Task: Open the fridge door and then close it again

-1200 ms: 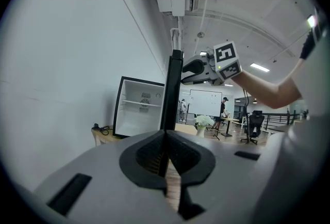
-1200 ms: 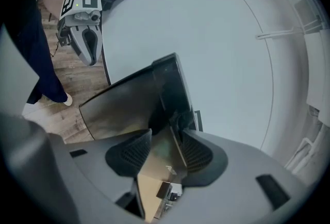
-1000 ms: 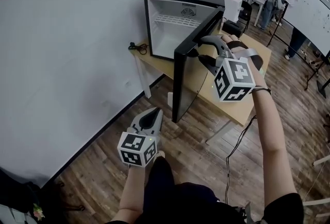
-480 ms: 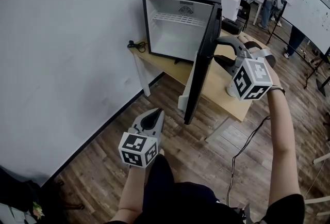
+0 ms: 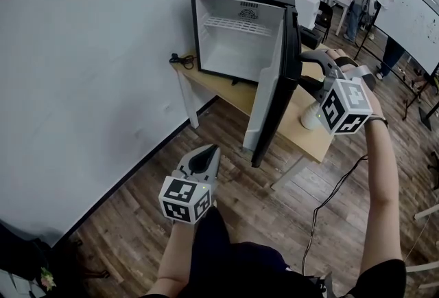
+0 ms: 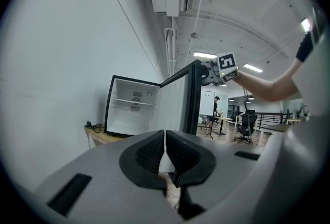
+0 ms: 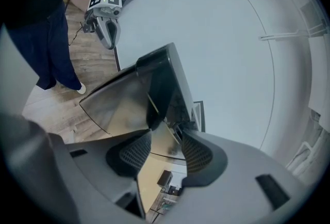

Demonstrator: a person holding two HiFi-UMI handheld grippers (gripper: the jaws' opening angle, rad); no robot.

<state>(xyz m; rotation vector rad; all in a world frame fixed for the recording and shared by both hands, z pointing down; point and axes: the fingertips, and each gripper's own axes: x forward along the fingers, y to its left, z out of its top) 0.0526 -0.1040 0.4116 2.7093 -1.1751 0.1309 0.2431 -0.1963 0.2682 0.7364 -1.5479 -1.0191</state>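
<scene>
Light wood table [image 5: 223, 86] on white legs [image 5: 186, 103], pushed up against the wall [image 5: 89, 49]. Directly on top:
- black fridge [image 5: 236, 22], at the back, near the wall
- small black cable bundle [image 5: 184, 61] at the left corner, just beside the fridge
- white item [image 5: 310, 118] near the front right edge, mostly hidden, can't tell what it is

Table stands on a wood plank floor [image 5: 130, 221].

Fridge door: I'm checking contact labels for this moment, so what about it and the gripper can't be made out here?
- Fridge door, outer face: the head view shows it nearly edge-on, so any handle is hidden.
- Right gripper, fingertips: in the head view the door's edge covers them.
- Contact between the two: the right gripper view shows the jaws apart with the door beyond them, but touch is unclear.
</scene>
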